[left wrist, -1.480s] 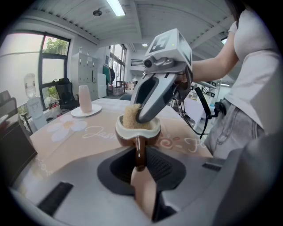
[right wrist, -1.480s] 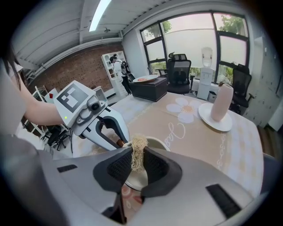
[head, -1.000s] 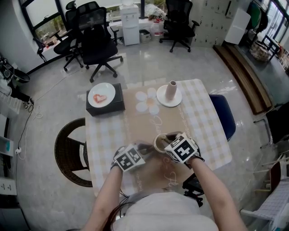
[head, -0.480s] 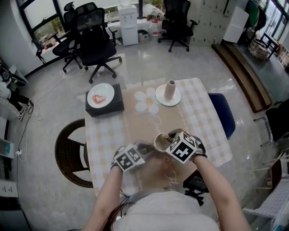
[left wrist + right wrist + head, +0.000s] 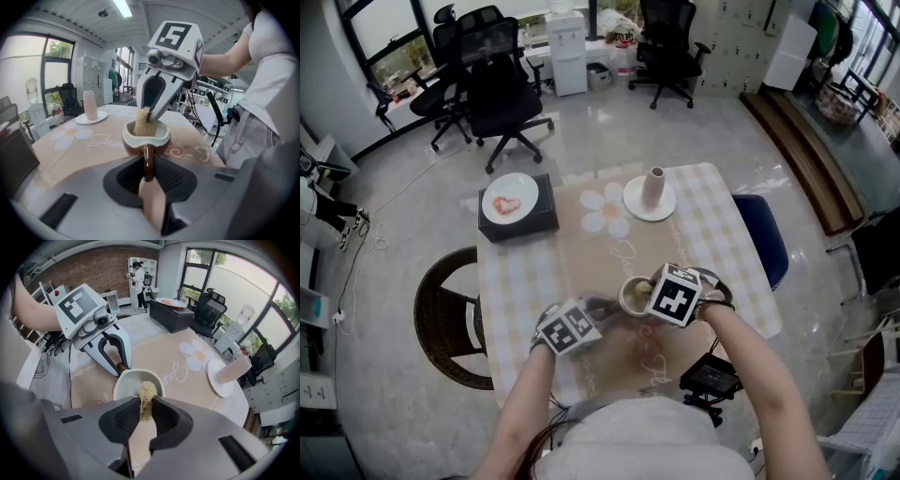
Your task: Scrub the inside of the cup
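Brown ceramic cup with a cream inside point(image 5: 631, 297) is at the near part of the beige checked surface point(image 5: 722, 246), its handle clamped in the left gripper point(image 5: 148, 174), while the right gripper point(image 5: 146, 409), closed on a tan fibrous scrubber point(image 5: 147, 392), presses it inside: scrubbing seems under way, unfinished.

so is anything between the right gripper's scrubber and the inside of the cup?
Nothing visible. The right gripper is shut on the scrubber, whose tip sits inside the open mouth of the cup. The left gripper is shut on the handle, outside the opening.
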The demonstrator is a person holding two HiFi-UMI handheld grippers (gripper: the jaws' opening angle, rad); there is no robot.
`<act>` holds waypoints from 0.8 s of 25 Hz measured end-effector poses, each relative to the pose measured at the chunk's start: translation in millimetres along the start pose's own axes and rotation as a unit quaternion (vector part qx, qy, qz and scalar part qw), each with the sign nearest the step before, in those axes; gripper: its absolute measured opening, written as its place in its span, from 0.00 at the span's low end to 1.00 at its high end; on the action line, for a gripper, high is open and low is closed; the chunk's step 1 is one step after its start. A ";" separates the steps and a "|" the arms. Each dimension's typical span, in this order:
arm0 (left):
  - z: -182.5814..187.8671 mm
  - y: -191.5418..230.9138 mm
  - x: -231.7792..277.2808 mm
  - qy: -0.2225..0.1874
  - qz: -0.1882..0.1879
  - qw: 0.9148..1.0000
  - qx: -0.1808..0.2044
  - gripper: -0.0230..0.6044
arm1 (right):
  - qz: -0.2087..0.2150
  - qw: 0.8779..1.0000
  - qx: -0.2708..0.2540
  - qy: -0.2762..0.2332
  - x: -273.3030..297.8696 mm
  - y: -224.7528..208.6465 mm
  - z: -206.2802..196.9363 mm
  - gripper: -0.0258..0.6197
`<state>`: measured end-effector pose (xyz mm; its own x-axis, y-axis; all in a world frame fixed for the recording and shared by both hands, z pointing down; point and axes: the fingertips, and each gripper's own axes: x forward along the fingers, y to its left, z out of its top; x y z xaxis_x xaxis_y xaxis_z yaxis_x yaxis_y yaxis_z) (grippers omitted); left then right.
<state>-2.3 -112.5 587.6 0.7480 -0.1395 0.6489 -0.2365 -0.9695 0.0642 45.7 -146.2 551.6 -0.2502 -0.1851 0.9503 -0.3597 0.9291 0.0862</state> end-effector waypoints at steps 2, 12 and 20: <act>-0.3 0.3 -0.1 0.000 0.001 1.000 0.000 0.14 | 0.017 1.000 -0.003 0.009 -0.3 3.4 -0.2 0.14; 0.2 0.9 -0.6 0.000 0.000 1.000 -0.001 0.14 | 0.110 0.993 0.053 0.004 -1.9 19.1 -3.9 0.14; -0.6 1.0 0.5 0.003 0.001 1.000 -0.001 0.14 | 0.172 0.977 0.121 -0.042 3.4 31.6 3.0 0.14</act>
<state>-2.5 -113.4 588.5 0.7437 -0.1410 0.6534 -0.2393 -0.9689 0.0632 30.8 -118.4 556.7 -0.4629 0.0889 0.8819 -0.4411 0.8399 -0.3162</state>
